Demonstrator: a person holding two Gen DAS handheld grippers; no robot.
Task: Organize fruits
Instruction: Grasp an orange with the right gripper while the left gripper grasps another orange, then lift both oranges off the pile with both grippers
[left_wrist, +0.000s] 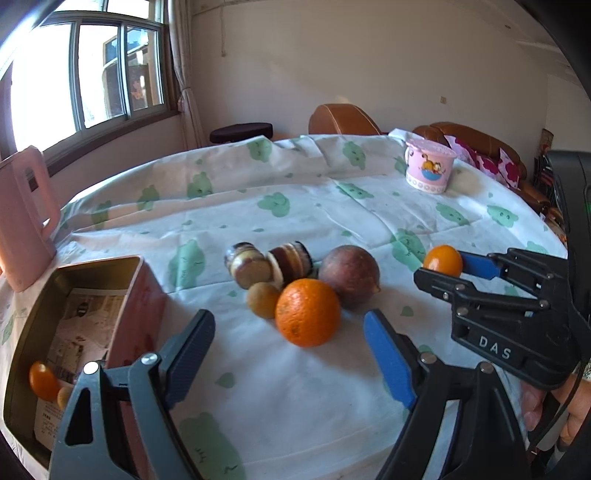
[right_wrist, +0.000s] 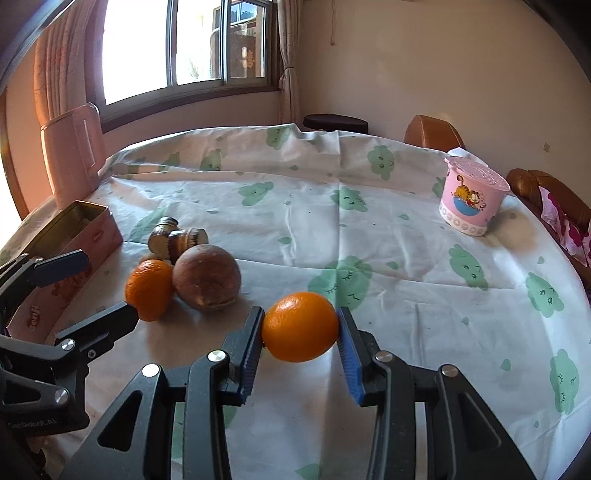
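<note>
The open pink metal tin (left_wrist: 122, 295) runs off the left wrist view's lower left edge, and the left gripper (left_wrist: 288, 354) covers its near corner. Inside, a small tan fruit (left_wrist: 63, 396) shows only a sliver behind that gripper (its kind cannot be told), beside a small orange fruit (left_wrist: 42, 380). The printing on the paper lining (left_wrist: 85, 325) is too small to read. In the right wrist view, the little tan round fruit (right_wrist: 152, 257) is almost wholly hidden behind the round orange (right_wrist: 149, 288).
</note>
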